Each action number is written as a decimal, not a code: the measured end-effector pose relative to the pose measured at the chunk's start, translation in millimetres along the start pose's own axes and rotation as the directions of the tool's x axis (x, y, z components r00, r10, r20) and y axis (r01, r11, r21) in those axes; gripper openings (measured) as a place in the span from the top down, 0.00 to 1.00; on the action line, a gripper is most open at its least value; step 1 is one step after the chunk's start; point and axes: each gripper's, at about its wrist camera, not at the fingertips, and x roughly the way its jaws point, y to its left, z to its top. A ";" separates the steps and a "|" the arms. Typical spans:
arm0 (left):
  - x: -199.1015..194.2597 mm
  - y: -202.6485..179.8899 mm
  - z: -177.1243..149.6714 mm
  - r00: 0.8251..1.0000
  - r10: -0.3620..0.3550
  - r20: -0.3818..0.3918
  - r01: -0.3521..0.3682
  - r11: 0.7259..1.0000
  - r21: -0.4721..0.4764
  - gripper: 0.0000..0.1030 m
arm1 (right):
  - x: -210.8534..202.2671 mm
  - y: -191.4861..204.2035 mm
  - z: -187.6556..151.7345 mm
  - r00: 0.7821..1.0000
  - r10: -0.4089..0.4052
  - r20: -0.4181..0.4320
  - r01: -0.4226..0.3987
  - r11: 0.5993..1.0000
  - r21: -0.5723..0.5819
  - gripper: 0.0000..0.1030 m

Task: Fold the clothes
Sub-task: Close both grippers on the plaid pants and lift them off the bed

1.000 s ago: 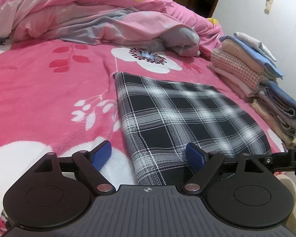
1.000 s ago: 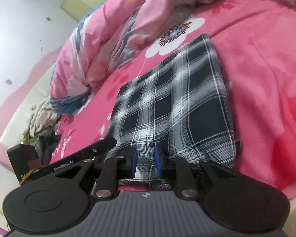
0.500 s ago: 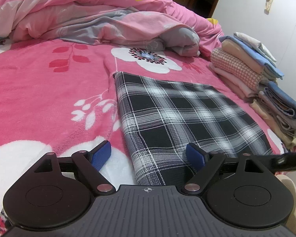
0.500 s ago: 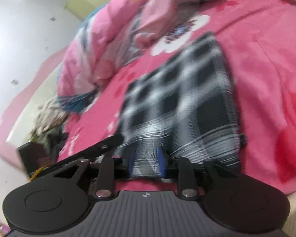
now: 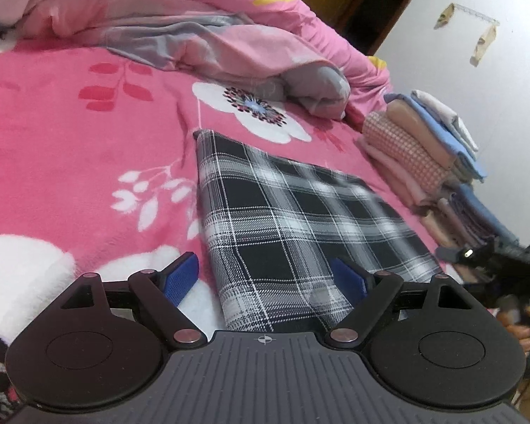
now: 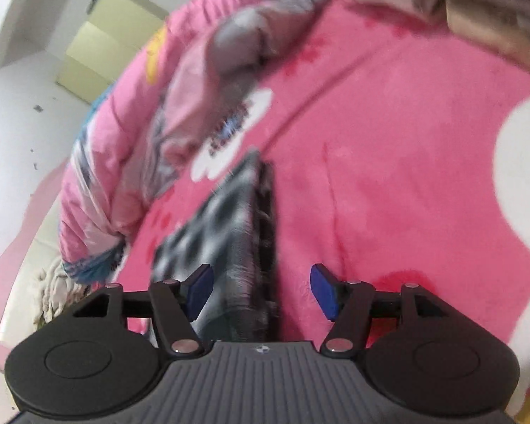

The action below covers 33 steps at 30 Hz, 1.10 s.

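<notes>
A black-and-white plaid garment (image 5: 293,226) lies folded flat on the pink flowered bed cover (image 5: 70,148). My left gripper (image 5: 265,277) is open, its blue pads on either side of the garment's near corner without closing on it. In the blurred right wrist view the same plaid garment (image 6: 229,226) shows edge-on, running away from the camera. My right gripper (image 6: 261,289) is open over its near end, and the left pad (image 6: 199,288) sits above the cloth. The right gripper's body also shows at the left wrist view's right edge.
A rumpled pink and grey duvet (image 5: 201,31) lies heaped at the head of the bed. A stack of folded clothes (image 5: 438,155) stands along the bed's right side by the white wall. A hand (image 5: 526,321) holds the other gripper at the right edge.
My right gripper has let go of the plaid garment's edge and opened wide while swinging right. The left gripper stays open and has tilted slightly.
</notes>
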 end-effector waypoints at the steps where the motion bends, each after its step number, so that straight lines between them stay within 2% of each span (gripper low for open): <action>1: 0.4 1.6 0.2 1.000 -0.006 0.002 0.006 1.000 -0.008 0.19 | 3.6 -4.5 1.8 1.000 -0.002 -0.014 0.002 1.000 0.009 0.38; 5: 4.6 8.4 0.2 0.999 -0.034 0.006 0.034 0.999 -0.039 0.21 | 16.6 -13.9 9.2 0.998 0.008 -0.062 -0.007 1.000 0.024 0.37; 11: 20.4 13.8 6.5 0.998 -0.058 0.014 0.059 0.997 -0.052 0.29 | 38.0 -16.3 26.1 0.986 0.097 -0.134 -0.097 0.995 0.005 0.36; 15: 36.2 23.4 18.5 0.996 -0.088 0.007 0.088 0.991 -0.099 0.35 | 58.7 -15.8 42.1 0.970 0.151 -0.191 -0.155 0.988 -0.006 0.36; 18: 48.3 33.3 28.9 0.993 -0.115 -0.001 0.113 0.982 -0.148 0.38 | 73.7 -17.4 55.0 0.954 0.192 -0.231 -0.197 0.980 0.002 0.41; 24: 69.2 44.6 42.9 0.988 -0.151 -0.017 0.144 0.967 -0.212 0.46 | 106.1 -9.0 74.6 0.924 0.212 -0.320 -0.235 0.972 -0.034 0.45; 28: 75.9 42.2 45.0 0.990 -0.139 -0.019 0.133 0.973 -0.189 0.52 | 124.1 -7.2 82.0 0.914 0.233 -0.331 -0.258 0.965 -0.034 0.53; 30: 75.8 41.1 44.1 0.992 -0.127 -0.010 0.123 0.977 -0.173 0.61 | 128.1 -6.6 82.2 0.916 0.242 -0.320 -0.270 0.962 -0.044 0.57; 33: 72.3 40.0 43.1 0.992 -0.123 0.021 0.125 0.978 -0.165 0.74 | 124.7 -1.0 77.4 0.933 0.229 -0.278 -0.263 0.960 -0.093 0.63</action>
